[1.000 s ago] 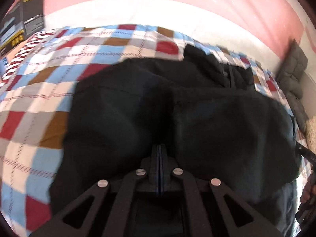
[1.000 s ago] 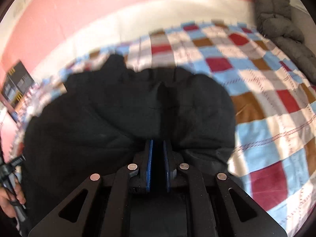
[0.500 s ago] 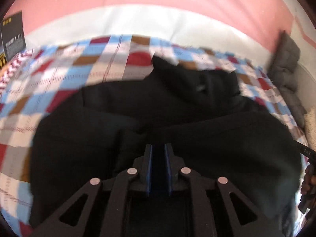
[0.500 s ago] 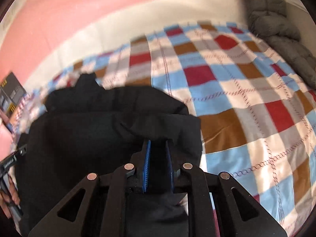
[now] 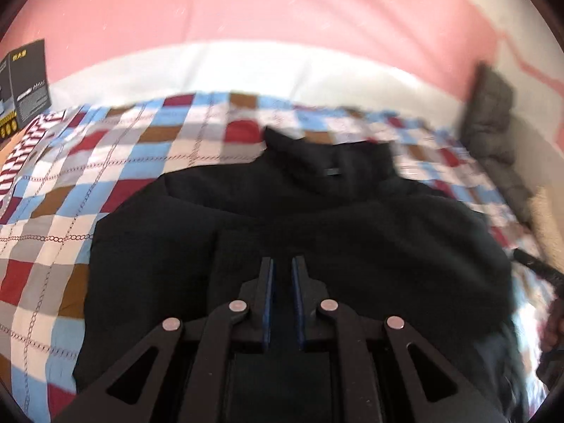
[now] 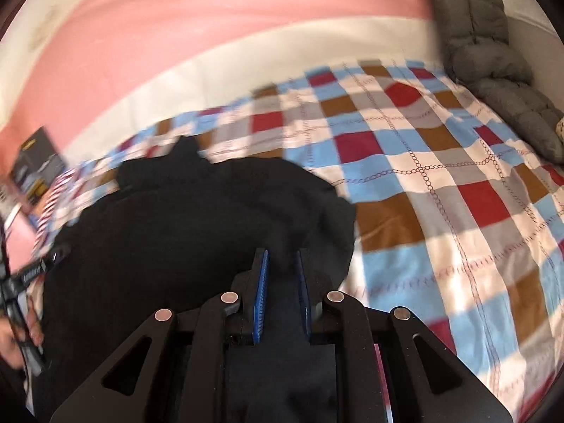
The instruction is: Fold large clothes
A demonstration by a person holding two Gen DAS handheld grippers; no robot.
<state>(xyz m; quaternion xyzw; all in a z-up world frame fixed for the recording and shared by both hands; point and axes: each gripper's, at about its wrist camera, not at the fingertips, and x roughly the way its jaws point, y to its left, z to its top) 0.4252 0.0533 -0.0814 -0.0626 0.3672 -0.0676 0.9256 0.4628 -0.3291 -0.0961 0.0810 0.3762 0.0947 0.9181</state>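
A large black jacket lies on the checked bedspread, its lower part folded up over the body and its collar at the far end. My left gripper is shut on the jacket's near folded edge, with cloth between its blue pads. In the right wrist view the jacket fills the left half of the frame. My right gripper is shut on the jacket's near right edge, a fold of cloth pinched between its pads. Each view shows the other gripper and hand at its edge.
The bed runs along a pink and white wall. A black box stands at the far left corner. A grey quilted cushion leans at the far right end of the bed. Bare bedspread lies right of the jacket.
Both grippers have carried the jacket's near edge forward over its body and lowered it. The fold now lies flatter, and more collar and bedspread show beyond it.
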